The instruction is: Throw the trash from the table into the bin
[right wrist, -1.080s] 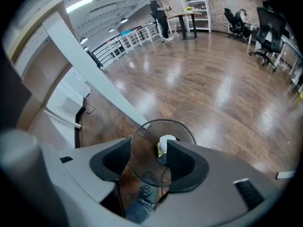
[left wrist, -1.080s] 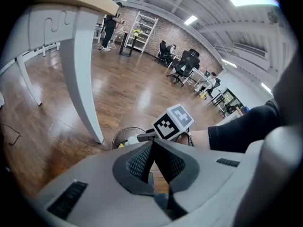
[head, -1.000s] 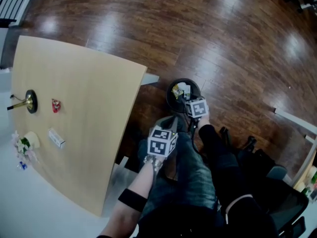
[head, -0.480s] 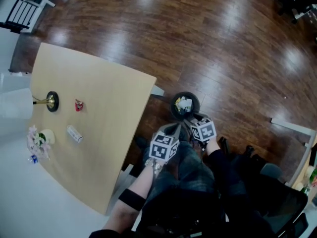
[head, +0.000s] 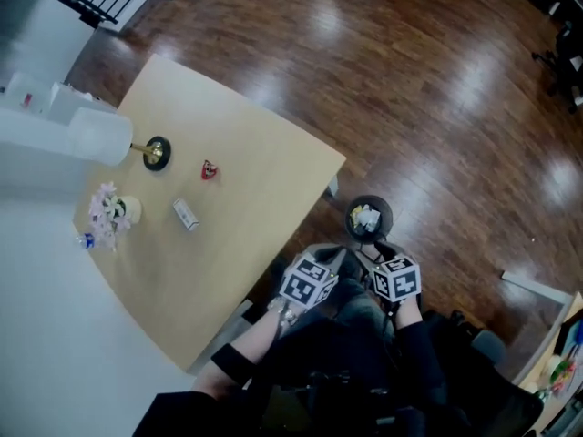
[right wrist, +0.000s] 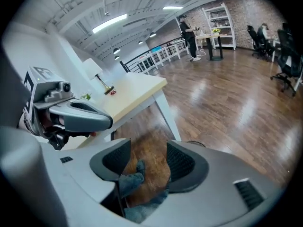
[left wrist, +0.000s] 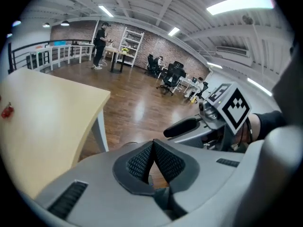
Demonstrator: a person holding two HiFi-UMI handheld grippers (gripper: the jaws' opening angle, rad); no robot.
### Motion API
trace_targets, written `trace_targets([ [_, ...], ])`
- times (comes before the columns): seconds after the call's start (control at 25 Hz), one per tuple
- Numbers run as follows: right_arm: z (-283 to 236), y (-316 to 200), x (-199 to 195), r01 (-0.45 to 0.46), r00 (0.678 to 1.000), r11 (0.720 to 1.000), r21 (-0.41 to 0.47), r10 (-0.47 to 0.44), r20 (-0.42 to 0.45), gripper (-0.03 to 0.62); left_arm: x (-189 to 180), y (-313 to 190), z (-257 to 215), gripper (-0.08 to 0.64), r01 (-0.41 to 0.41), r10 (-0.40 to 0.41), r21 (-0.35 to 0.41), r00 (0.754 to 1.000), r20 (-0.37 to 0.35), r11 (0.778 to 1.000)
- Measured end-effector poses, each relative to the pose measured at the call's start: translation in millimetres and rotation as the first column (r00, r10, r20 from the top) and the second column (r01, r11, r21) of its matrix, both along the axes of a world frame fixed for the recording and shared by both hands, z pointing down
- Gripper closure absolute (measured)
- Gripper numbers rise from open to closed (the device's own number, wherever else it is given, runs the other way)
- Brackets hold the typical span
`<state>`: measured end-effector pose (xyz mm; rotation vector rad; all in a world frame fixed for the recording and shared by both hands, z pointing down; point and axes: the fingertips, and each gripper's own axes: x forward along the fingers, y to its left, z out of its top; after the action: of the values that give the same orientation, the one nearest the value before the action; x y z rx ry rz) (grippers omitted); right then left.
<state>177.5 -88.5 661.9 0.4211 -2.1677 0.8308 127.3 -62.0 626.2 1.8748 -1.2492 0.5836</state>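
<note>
Now left gripper (left wrist: 152, 144) is closed, right gripper (right wrist: 147, 154) open and empty; bin (head: 349, 219) holds trash (head: 366, 217), seemingly paper.

The floor (head: 437, 80) is dark wood plank, glossy, with bright patches of glare. The table (head: 246, 198) top is pale, matt and smooth, wood-like. The left claw (left wrist: 153, 142) and right claw (right wrist: 147, 148) have smooth grey plastic shells. Their pads (right wrist: 182, 162) are black and finely ribbed. The lamp base (head: 157, 152) gleams like brass. The person's trousers (right wrist: 130, 182) are blue denim.
</note>
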Motion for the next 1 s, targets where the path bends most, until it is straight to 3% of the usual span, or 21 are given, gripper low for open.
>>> trace_targets([
  [0.2, -30, 16, -49, 0.079, 0.997, 0.997, 0.015, -0.079, 0.026, 0.348, -57, 29, -21, 0.557, 0.156, -0.156, 0.006, 0.987, 0.023, 0.988],
  [0.4, -54, 38, -119, 0.220, 0.973, 0.973, 0.067, -0.224, 0.064, 0.348, -123, 67, -33, 0.557, 0.287, -0.288, 0.030, 0.956, 0.057, 0.957],
  [0.64, -78, 78, -194, 0.361, 0.926, 0.926, 0.114, -0.370, 0.074, 0.348, -190, 117, -46, 0.549, 0.450, -0.454, 0.059, 0.887, 0.086, 0.891],
  [1.0, -91, 134, -289, 0.481, 0.866, 0.863, 0.155, -0.495, 0.068, 0.348, -270, 174, -60, 0.545, 0.626, -0.633, 0.093, 0.769, 0.090, 0.774],
])
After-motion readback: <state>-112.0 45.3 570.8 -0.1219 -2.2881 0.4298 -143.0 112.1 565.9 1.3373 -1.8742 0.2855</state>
